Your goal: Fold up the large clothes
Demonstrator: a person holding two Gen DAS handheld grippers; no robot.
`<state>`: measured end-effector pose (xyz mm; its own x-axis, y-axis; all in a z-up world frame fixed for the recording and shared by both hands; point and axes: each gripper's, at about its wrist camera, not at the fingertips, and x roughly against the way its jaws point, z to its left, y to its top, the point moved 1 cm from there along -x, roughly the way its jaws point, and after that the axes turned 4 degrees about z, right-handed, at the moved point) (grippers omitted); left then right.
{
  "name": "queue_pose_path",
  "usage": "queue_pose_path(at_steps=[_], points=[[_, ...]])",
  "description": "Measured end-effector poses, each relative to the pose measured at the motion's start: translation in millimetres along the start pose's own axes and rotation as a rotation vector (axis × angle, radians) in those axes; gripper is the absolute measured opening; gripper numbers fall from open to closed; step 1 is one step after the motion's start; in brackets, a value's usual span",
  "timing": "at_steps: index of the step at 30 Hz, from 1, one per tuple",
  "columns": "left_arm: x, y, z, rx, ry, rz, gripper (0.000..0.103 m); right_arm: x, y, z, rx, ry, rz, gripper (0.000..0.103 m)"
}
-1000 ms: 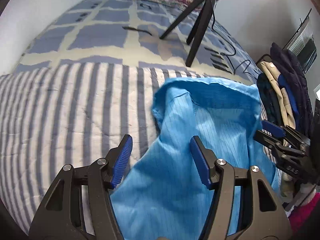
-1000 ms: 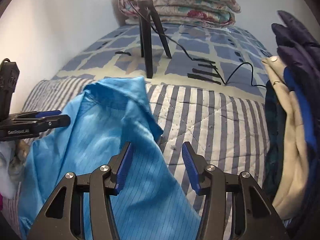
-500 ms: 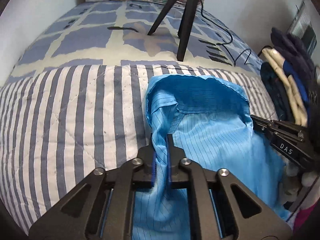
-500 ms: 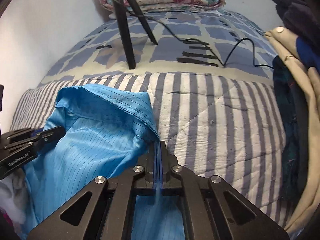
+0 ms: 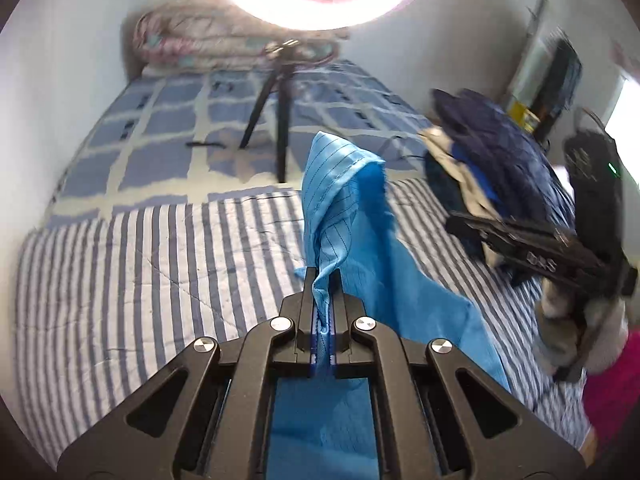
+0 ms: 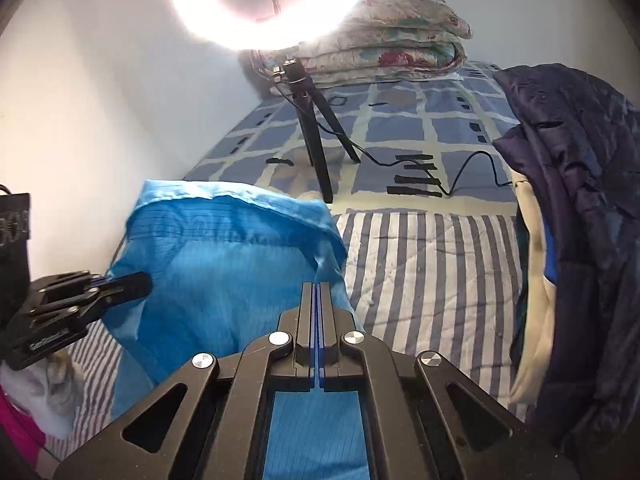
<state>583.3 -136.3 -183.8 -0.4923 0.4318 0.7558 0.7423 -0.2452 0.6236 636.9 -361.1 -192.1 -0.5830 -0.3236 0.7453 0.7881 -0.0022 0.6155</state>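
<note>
Blue shirt [image 5: 376, 240] hangs lifted above the striped bed [image 5: 160, 272]; left gripper [image 5: 321, 312] and right gripper [image 6: 316, 316] each have jaws clamped on its fabric edge.

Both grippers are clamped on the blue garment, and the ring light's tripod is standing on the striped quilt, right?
Not quite. The left gripper and right gripper are shut on the blue garment, but the tripod stands on the blue checked bedcover beyond the striped quilt, as the right wrist view shows.
</note>
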Motion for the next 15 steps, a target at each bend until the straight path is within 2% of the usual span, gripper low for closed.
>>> queue_pose_path(at_steps=[1, 3, 4, 5, 6, 10, 13, 15], points=[[9.4, -3.2, -8.3, -0.03, 0.001, -0.009, 0.001, 3.8, -0.2, 1.3, 0.011, -0.002, -0.006, 0.0], [24.7, -6.9, -20.2, -0.071, -0.001, -0.029, 0.001, 13.3, 0.3, 3.9, 0.04, -0.002, -0.019, 0.008], [30.8, -8.1, -25.6, -0.088, -0.001, -0.038, 0.001, 16.0, 1.8, 4.5, 0.05, -0.007, -0.024, 0.03], [38.7, -10.5, -30.9, -0.103, -0.002, -0.048, 0.001, 17.3, 2.0, 4.5, 0.054, -0.009, -0.029, 0.059], [43.5, -11.8, -34.2, -0.112, -0.008, -0.052, 0.001, 17.6, 2.5, 3.9, 0.06, -0.009, -0.039, 0.067], [46.9, -13.0, -41.2, -0.155, 0.008, -0.045, 0.001, 0.5, -1.6, -6.1, 0.065, -0.036, -0.018, 0.07], [22.7, -5.8, -24.5, -0.145, 0.067, -0.028, 0.001, -15.2, -7.8, -23.5, 0.006, -0.027, -0.002, 0.07], [-11.3, 2.6, 1.3, -0.113, 0.151, 0.019, 0.001, -23.0, -13.0, -36.8, -0.047, -0.005, -0.003, 0.07]])
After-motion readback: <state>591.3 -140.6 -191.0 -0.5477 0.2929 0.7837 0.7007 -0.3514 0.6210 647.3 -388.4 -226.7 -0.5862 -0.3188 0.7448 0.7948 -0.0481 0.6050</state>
